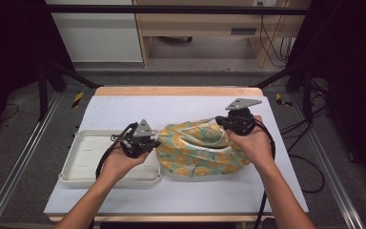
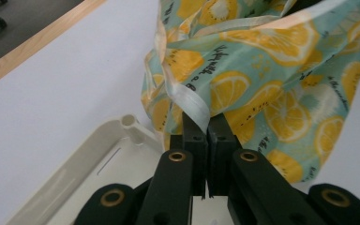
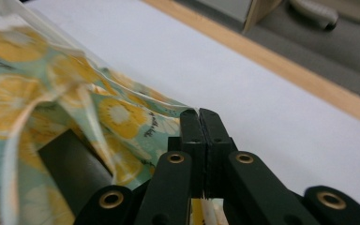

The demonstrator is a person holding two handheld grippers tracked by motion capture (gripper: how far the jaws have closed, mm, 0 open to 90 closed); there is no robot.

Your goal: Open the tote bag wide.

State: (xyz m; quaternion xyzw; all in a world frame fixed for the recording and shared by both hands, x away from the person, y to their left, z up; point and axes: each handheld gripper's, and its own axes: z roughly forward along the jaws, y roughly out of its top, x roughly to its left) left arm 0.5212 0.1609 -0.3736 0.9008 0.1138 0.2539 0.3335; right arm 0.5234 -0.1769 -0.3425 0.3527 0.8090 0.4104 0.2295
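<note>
A teal cloth bag point(image 1: 198, 150) printed with orange lemon slices lies on the white table mat, its mouth gaping upward. My left gripper point(image 1: 156, 141) is at the bag's left end, jaws shut on the white strap point(image 2: 187, 98) that runs along the bag's point(image 2: 272, 84) rim; the grip point point(image 2: 207, 124) sits right at the fabric. My right gripper point(image 1: 219, 125) is at the bag's far right end, and its jaws point(image 3: 199, 115) are shut on the edge of the bag point(image 3: 51, 93). A dark object point(image 3: 72, 168) lies inside the open bag.
A cream plastic tray point(image 1: 83, 162) sits left of the bag, under my left hand; its corner point(image 2: 98, 154) is close below the left jaws. The wooden table edge point(image 1: 176, 90) runs along the far side. Bare white mat point(image 1: 138, 109) lies behind the bag.
</note>
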